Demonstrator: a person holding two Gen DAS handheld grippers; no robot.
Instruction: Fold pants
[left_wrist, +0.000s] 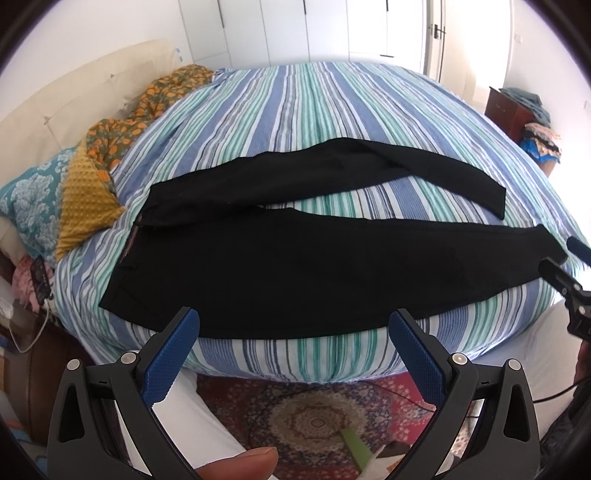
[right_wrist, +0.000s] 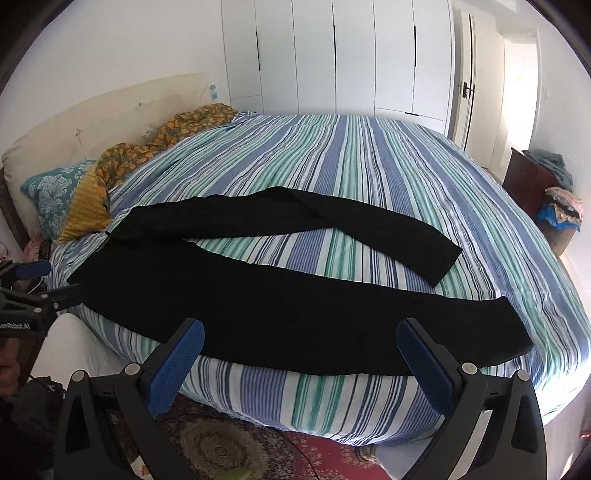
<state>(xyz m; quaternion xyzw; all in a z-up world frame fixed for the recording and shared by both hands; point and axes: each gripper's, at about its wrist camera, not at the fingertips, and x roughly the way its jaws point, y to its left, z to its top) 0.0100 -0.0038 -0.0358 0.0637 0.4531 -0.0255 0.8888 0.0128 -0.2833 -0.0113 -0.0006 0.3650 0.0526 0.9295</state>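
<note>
flat, black pants (right_wrist: 280, 306) unfolded on striped bed (right_wrist: 369, 166), both tongs (left_wrist: 291, 332) (right_wrist: 299, 343) agape

the right gripper (left_wrist: 570, 266) is cut off by the left wrist view's right edge; the left gripper (right_wrist: 26, 291) by the right wrist view's left edge.

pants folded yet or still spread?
Spread. The black pants lie flat on the striped bedspread, both legs splayed apart with bedspread showing between them; no fold made.
</note>
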